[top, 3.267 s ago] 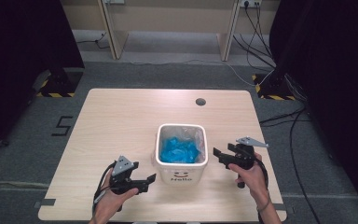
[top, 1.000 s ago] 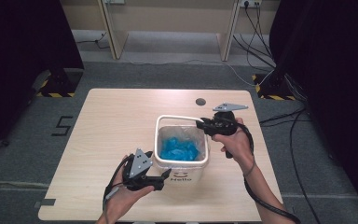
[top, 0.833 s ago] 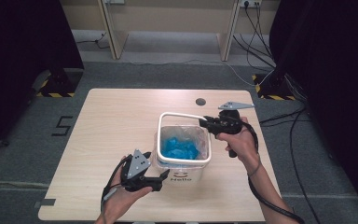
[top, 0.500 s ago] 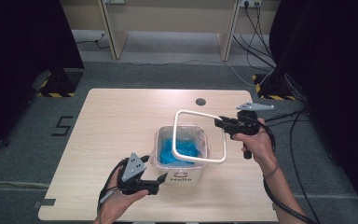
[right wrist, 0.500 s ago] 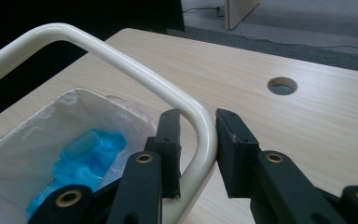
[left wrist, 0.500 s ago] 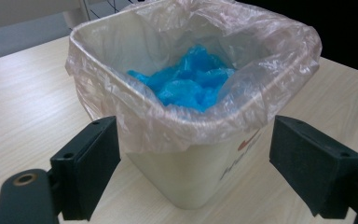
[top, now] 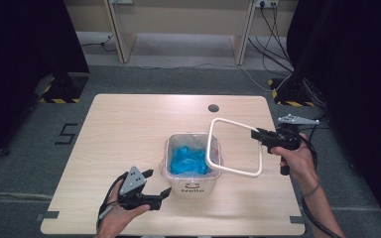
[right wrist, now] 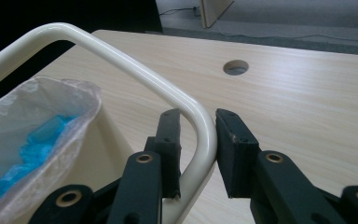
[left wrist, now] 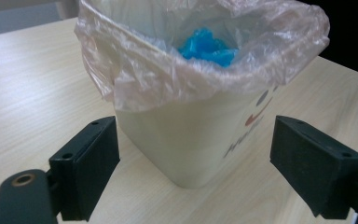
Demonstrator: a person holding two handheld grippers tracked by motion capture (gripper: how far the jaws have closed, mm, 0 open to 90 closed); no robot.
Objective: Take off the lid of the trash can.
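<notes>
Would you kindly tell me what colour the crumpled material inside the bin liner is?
Bright blue material; it shows best in the left gripper view.

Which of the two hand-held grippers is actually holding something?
The right hand-held gripper: its jaws clamp the cream ring lifted off the bin. The left hand-held gripper stands open beside the bin, holding nothing.

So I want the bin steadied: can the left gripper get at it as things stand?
Probably yes. The left gripper is open, its jaws either side of the bin, nothing between them. The ring is lifted off, held by the right gripper.
</notes>
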